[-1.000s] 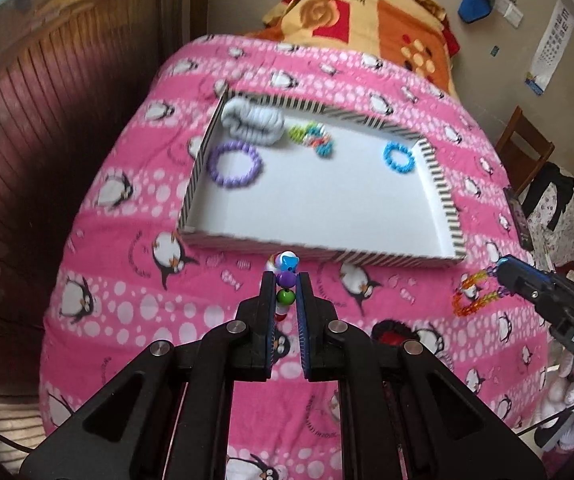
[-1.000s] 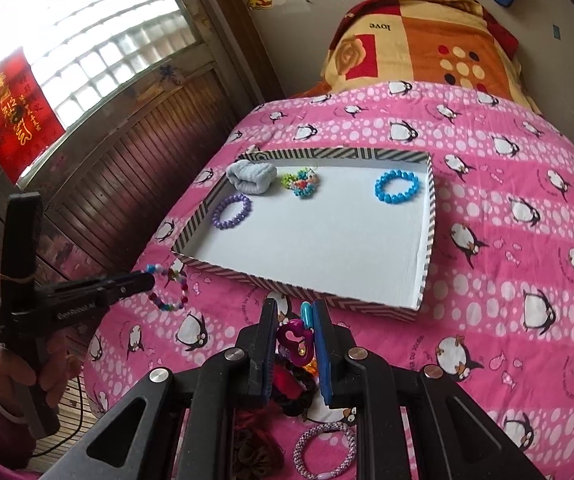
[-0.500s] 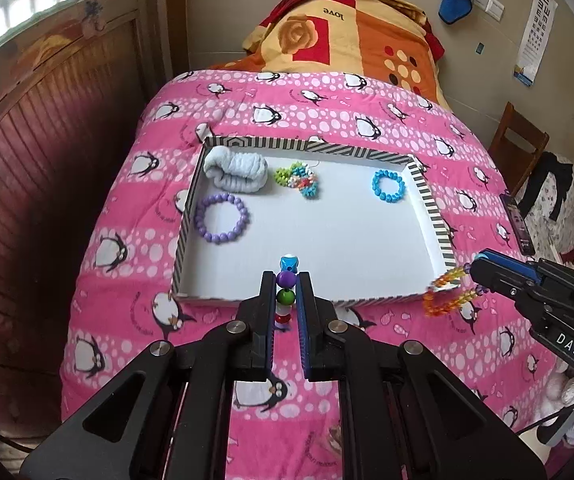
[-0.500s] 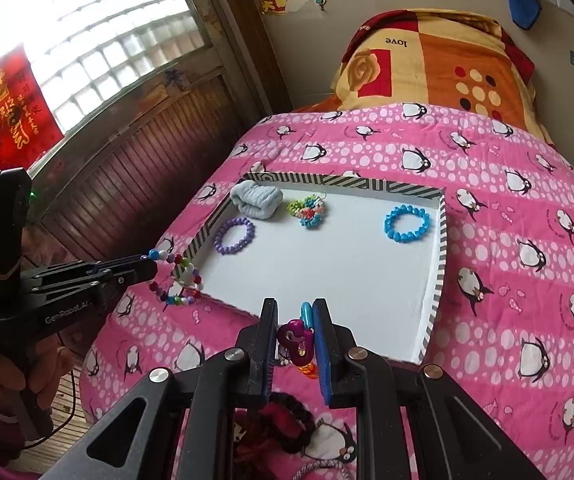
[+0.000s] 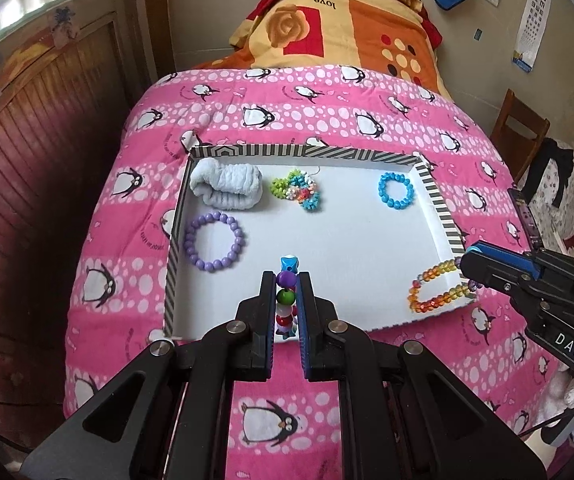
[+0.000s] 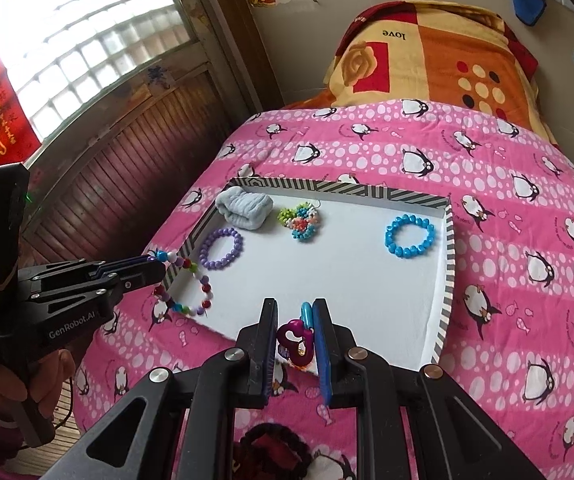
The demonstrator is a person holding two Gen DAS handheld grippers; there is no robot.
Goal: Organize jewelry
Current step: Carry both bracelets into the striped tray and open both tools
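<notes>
A white tray with a striped rim (image 5: 435, 208) (image 6: 449, 248) lies on the pink penguin bedspread. In it are a purple bead bracelet (image 5: 213, 246) (image 6: 221, 248), a blue bead bracelet (image 5: 395, 190) (image 6: 409, 236), a multicoloured bead cluster (image 5: 298, 189) (image 6: 300, 221) and a rolled grey cloth (image 5: 227, 189) (image 6: 245, 207). My left gripper (image 5: 285, 280) (image 6: 155, 266) is shut on a mixed-colour bead bracelet (image 5: 285, 300) (image 6: 189, 288) above the tray's near left part. My right gripper (image 6: 295, 320) (image 5: 467, 266) is shut on a rainbow bead bracelet (image 5: 433, 290) with a magenta charm (image 6: 296, 340), over the tray's near right corner.
An orange patterned blanket (image 5: 347, 28) is folded at the head of the bed. A wooden panelled wall (image 5: 27, 160) runs along the left. A chair (image 5: 519, 128) and clothes stand at the right. Dark hair ties (image 6: 271, 452) lie on the bedspread below my right gripper.
Both grippers have moved forward with their bracelets, from in front of the tray to over its near edge. Both stay shut.
</notes>
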